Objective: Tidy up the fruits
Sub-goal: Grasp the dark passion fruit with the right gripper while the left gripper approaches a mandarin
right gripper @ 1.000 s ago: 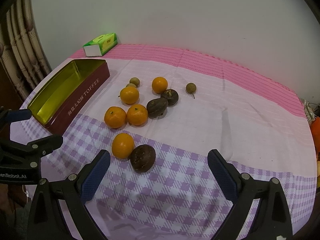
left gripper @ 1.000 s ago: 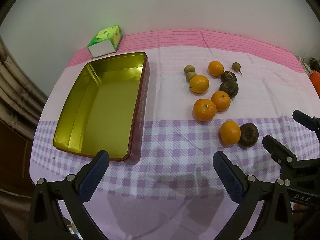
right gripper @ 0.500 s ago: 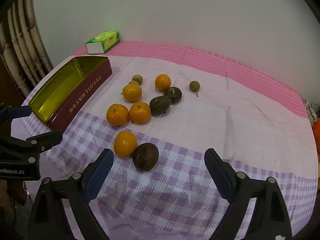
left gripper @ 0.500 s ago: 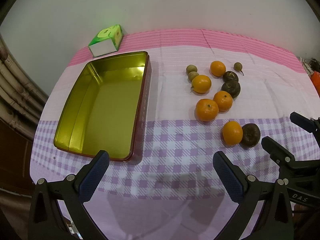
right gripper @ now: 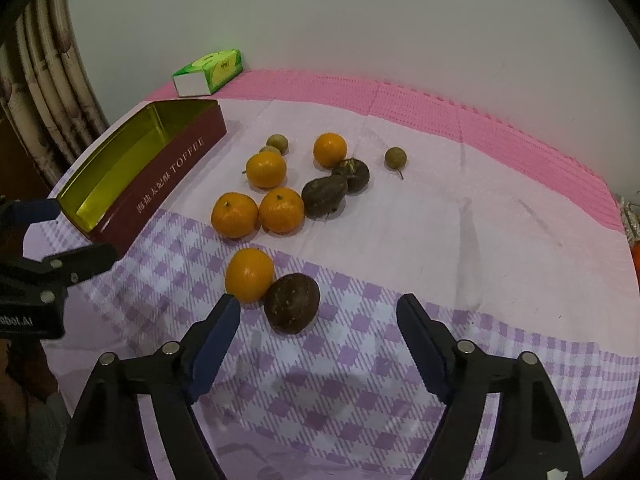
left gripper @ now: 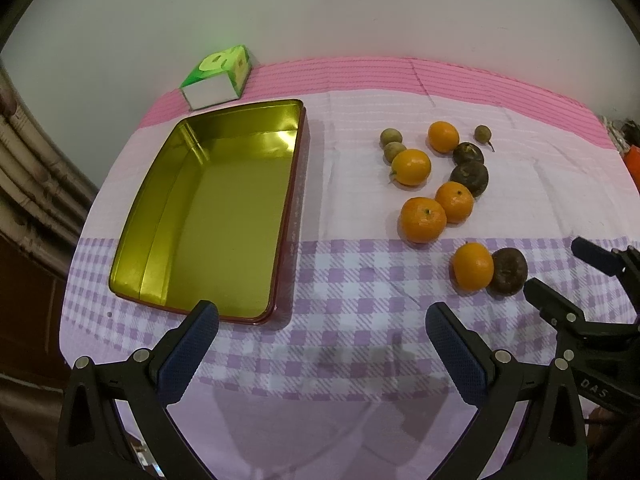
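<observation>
Right wrist view: the right gripper (right gripper: 318, 316) is held wide apart and empty, a dark passion fruit (right gripper: 291, 303) just ahead between its fingers, touching a tangerine (right gripper: 249, 275). The left gripper (left gripper: 322, 326) is likewise spread wide, the toffee tin (left gripper: 212, 208) ahead-left.

A green tissue box (left gripper: 218, 76) is sitting at the far edge of the pink-and-purple tablecloth (left gripper: 360, 312) (against the white wall (right gripper: 360, 20)), while patterned curtains (right gripper: 44, 92) are hanging nearby.
</observation>
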Motion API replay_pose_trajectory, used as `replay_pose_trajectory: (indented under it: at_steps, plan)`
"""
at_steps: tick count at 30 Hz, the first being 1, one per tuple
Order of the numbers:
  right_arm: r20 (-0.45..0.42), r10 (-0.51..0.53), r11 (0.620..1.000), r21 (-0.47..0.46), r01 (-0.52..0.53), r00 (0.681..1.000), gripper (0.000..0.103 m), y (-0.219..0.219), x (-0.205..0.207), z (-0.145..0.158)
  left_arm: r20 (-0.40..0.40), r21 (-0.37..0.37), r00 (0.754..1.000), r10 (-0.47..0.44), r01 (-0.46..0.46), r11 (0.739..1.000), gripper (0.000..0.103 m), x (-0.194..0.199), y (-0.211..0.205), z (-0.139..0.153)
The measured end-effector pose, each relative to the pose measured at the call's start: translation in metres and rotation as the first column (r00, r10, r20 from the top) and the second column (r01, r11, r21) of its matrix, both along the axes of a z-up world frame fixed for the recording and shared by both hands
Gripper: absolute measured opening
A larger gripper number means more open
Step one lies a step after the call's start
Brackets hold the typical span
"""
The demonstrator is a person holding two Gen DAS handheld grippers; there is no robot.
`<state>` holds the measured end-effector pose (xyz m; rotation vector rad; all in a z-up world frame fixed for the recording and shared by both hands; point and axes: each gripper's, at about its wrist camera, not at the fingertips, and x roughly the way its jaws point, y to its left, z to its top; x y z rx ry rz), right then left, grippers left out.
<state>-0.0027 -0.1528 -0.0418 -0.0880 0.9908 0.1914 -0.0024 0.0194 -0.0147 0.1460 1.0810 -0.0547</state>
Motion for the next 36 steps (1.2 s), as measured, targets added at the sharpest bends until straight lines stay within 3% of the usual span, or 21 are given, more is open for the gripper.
replay_pose_trajectory:
  at_steps: [11, 20, 27, 36]
  plan:
    - [-0.050, 0.023, 1.000, 0.002, -0.022, 0.998, 0.067, 0.004, 0.005, -0.022, -0.011, -0.002, 1.000, -0.010, 0.010, 1.000, 0.103, 0.002, -0.001, -0.004]
    - [-0.074, 0.060, 0.998, -0.031, -0.063, 0.995, 0.053, 0.019, 0.015, -0.039, -0.027, -0.011, 0.999, -0.024, 0.023, 1.000, 0.103, 0.006, -0.006, -0.007]
    - [-0.100, 0.066, 0.998, -0.016, -0.067, 0.993, 0.036, 0.022, 0.020, -0.049, -0.038, -0.020, 0.998, -0.043, 0.042, 0.999, 0.103, 0.010, -0.011, -0.009]
    - [-0.091, 0.012, 1.000, 0.013, -0.011, 0.996, 0.035, 0.000, 0.021, -0.048, -0.069, -0.063, 0.994, -0.090, 0.086, 0.994, 0.103, 0.017, -0.031, -0.015]
